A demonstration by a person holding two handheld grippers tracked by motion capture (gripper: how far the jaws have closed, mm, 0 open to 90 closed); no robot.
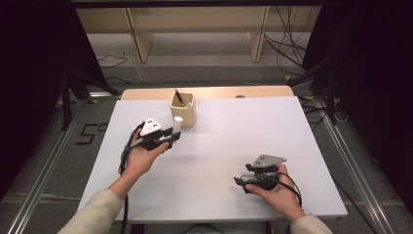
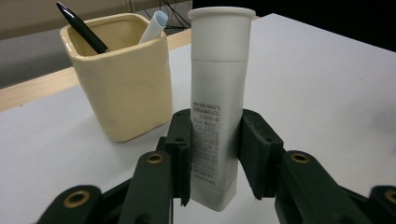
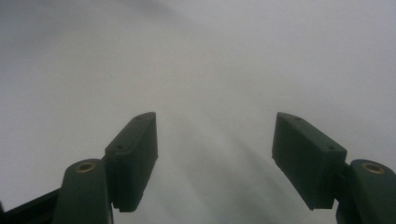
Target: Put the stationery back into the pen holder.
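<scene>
A: Left gripper (image 2: 215, 154)?
B: Clamped on a white plastic tube (image 2: 218, 107), low on its body, one pad (image 2: 180, 154) pressed against each side. Seen in the left gripper view at centre frame.

A: Tube's long axis?
B: Upright, flared cap end at the top of the frame, flat crimped end at the bottom, just above or on the white table (image 2: 327, 84); contact impossible to judge. Printed text running along its length.

A: Nearby?
B: Upper left of the frame, a cream square pen cup (image 2: 121, 88), just beside the tube, holding a black pen (image 2: 79, 25) and another white tube (image 2: 154, 25), both tilted.

A: Right gripper (image 3: 215, 154)?
B: Jaws wide apart, holding nothing, over bare white surface. Lower right of the high view (image 1: 240, 181), well apart from the left one (image 1: 175, 134).
</scene>
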